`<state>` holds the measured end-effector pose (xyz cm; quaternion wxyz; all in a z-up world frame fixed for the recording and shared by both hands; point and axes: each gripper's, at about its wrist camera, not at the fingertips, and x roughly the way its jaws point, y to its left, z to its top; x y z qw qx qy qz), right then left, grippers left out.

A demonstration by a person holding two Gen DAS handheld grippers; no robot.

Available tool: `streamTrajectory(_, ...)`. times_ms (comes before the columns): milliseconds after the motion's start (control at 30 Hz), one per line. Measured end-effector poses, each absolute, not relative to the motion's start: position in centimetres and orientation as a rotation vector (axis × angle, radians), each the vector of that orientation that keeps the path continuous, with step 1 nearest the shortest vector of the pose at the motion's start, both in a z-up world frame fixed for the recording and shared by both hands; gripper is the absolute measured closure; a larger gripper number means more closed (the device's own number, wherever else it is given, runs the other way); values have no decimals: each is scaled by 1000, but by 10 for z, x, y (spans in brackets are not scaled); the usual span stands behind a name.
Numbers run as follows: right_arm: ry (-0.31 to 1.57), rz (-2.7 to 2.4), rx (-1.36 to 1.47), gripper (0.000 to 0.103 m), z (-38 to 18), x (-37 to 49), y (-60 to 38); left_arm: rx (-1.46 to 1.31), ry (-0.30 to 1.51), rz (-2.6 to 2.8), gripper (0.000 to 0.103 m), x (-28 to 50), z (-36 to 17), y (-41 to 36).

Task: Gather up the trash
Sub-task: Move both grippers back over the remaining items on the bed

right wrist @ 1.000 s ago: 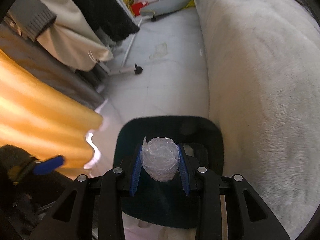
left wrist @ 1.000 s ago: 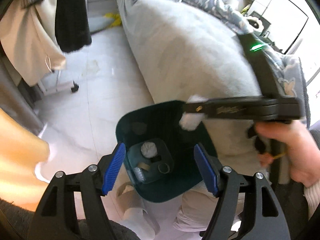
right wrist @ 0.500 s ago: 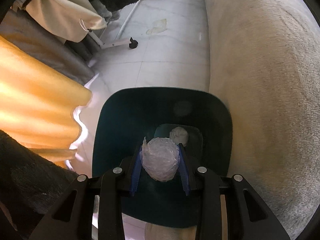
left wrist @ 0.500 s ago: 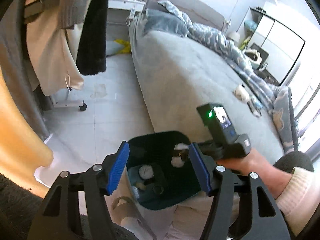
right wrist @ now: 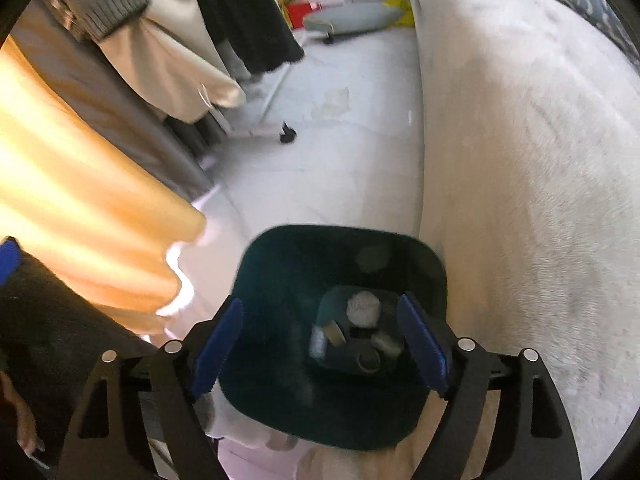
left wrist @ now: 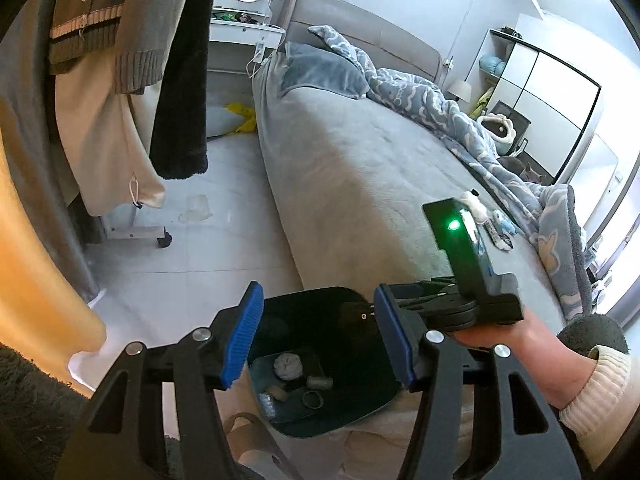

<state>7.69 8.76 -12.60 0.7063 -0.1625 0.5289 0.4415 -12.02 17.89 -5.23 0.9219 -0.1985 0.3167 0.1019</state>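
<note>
A dark teal trash bin point(right wrist: 432, 276) stands on the floor beside the bed; it also shows in the left wrist view point(left wrist: 362, 394). Several scraps lie at its bottom, among them a white crumpled ball point(right wrist: 363, 307) point(left wrist: 286, 365) and a small ring point(right wrist: 369, 359). My right gripper point(right wrist: 320, 350) is open and empty, right above the bin's mouth. My left gripper point(left wrist: 318, 340) is open and empty, also above the bin. In the left wrist view the right gripper's body point(left wrist: 468, 276) with a green light shows in a hand.
A grey bed point(left wrist: 360, 184) point(right wrist: 520, 160) fills the right side, with small items point(left wrist: 486, 220) near a blue blanket. A clothes rack with hanging garments point(left wrist: 120, 80) and a wheeled base point(right wrist: 286, 136) stands left. An orange curtain point(right wrist: 80, 200) hangs at the left. Pale tiled floor lies between.
My right gripper opened and the clear crumpled wad it held is gone from its fingers. The left gripper tilted up, showing more of the bed.
</note>
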Motion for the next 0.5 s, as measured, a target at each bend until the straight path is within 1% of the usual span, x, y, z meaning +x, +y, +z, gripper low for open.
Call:
streamTrajectory(233,1123,978,-359,22,-108,77,67,-411,641,196,43,-111,-51,169)
streamTrajectory(500,1011,971,-322,22,-74,77,34,-382,643,147,43,-92,-51,141)
